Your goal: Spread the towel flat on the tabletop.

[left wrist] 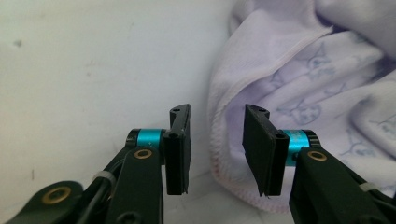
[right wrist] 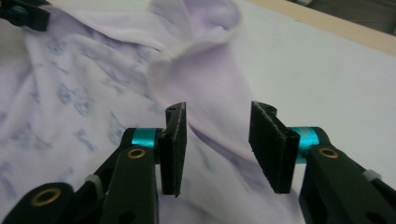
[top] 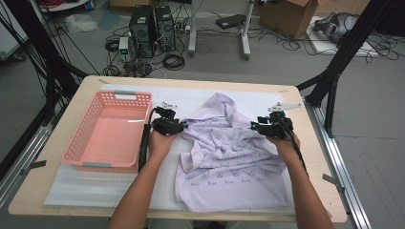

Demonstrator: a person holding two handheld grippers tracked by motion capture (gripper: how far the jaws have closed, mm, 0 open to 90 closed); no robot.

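Note:
A crumpled lilac garment with a small printed pattern lies on the white mat in the middle of the table. My left gripper is at its left edge and stands open; in the left gripper view the stitched hem runs between the two jaws. My right gripper sits at the garment's right side, also open, with a raised fold of lilac cloth between and beyond its jaws. The left gripper's tip shows far off at the top left of the right gripper view.
A pink plastic basket, with nothing inside, stands on the left part of the table. The white mat covers most of the wooden tabletop. Computers, cables and boxes lie on the floor beyond the far edge.

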